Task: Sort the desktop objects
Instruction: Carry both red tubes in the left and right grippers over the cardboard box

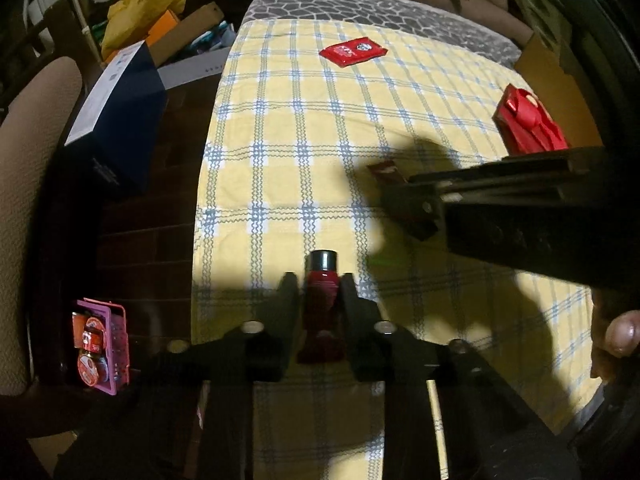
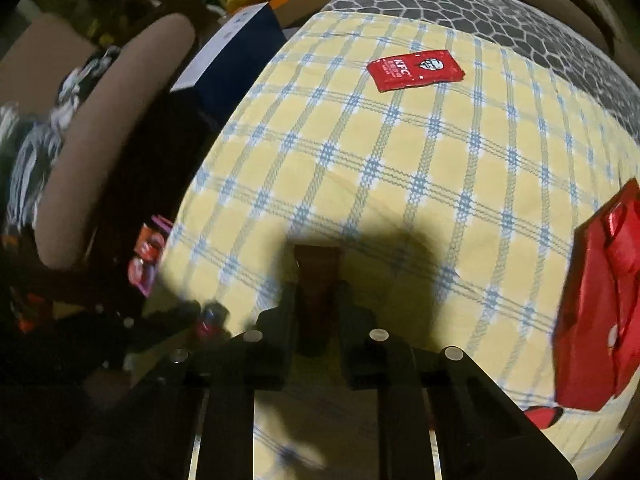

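One red sachet point(image 2: 415, 69) on the checked cloth point(image 2: 400, 184) reads "KFC".

A red tube point(image 1: 320, 292) with a black cap lay low at frame centre. A dark red packet point(image 2: 318, 276) lay in shadow, low centre. A flat red sachet point(image 2: 416, 69) rested upper centre; a red box point(image 2: 600, 304) sat at right.

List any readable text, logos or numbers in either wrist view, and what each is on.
"KFC": white letters on the red sauce packet lying on the checked cloth; the smaller line under it is too small to read.
Navy box: print on its white side is blurred, unreadable.
Red jars in the pink basket: labels unreadable.
Red tube: no legible text.
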Tool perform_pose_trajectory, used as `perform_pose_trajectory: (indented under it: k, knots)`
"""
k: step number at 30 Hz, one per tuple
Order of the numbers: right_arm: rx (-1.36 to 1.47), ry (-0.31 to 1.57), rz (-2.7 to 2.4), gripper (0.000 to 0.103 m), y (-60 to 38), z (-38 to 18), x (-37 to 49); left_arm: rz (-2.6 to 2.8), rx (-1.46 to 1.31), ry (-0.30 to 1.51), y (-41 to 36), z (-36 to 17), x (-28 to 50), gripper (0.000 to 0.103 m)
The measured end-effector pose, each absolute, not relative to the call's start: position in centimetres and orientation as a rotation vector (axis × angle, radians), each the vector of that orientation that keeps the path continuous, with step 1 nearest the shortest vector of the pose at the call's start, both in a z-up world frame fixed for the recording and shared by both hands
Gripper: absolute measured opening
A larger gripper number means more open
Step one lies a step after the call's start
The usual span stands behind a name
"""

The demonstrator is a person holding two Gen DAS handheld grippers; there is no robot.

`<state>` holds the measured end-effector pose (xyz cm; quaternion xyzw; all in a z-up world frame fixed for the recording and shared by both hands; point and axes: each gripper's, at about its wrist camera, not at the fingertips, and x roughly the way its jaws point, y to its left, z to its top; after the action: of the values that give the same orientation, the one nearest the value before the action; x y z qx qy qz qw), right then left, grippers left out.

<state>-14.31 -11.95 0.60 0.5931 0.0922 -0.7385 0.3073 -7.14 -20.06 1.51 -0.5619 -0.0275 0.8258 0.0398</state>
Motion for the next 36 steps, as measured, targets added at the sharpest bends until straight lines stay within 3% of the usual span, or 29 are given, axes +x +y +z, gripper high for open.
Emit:
perform_pose_trajectory:
  k: [16,36]
  knots:
    - [1.514,0.206,-2.065,0.017,-2.8,5.7,-14.1,2.516,-1.659,-0.111,-16.1,5.6,-6.6,0.016]
    - [1.463,0.112,-2.282,0.017,13.7,14.5,-14.9,2.457,-1.455,0.061,1.2,15.6,-9.9,0.016]
